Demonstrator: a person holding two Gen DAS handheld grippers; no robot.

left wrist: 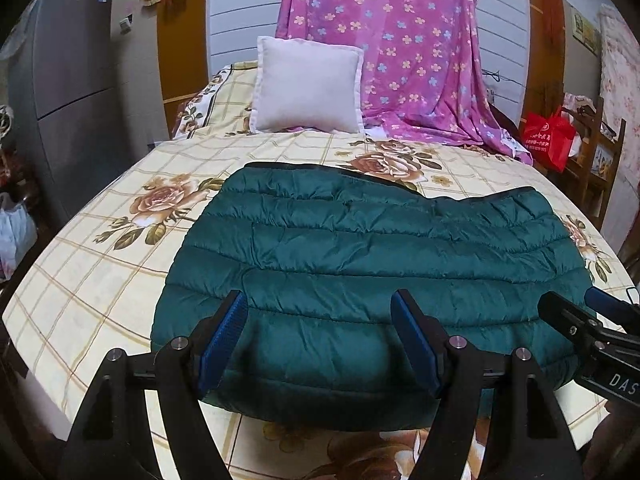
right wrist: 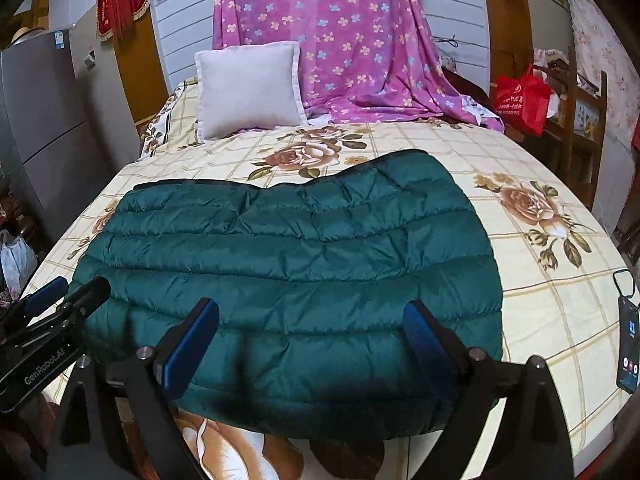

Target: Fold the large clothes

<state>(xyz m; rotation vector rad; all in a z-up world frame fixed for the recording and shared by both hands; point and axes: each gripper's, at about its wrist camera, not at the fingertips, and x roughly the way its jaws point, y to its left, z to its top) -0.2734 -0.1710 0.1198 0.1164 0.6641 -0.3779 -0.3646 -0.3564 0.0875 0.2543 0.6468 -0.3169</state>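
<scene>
Here the green quilted jacket [left wrist: 372, 264] lies flat on the bed [left wrist: 100, 280], already doubled into a broad pad whose long axis runs left to right across the scene, with its puffy near edge bulging toward both tools. The left tongs [left wrist: 320, 340] hang just above that near edge, jaws spread wide and holding nothing; between their blue pads only jacket cloth shows. The right tongs [right wrist: 316, 340] are likewise wide open and empty, poised over the near edge further to the right. Each tool appears at the side of the other's view, so the two sit close together, side by side, at about the same nearness to the garment.

The jacket therefore lies straight ahead of both tongs, spreading away toward the far side, where a pale cushion [left wrist: 308, 88] and a pink flowered sheet [left wrist: 400, 52] stand well clear of it. A phone [right wrist: 628, 344] rests on the bed near the right edge, apart from the jacket.

Since the long axis crosses both tools, the next fold probably asks one pair of tongs to take a short end and carry it sideways over the other, and the left end lies nearer the left tongs, the right end nearer the right.
</scene>
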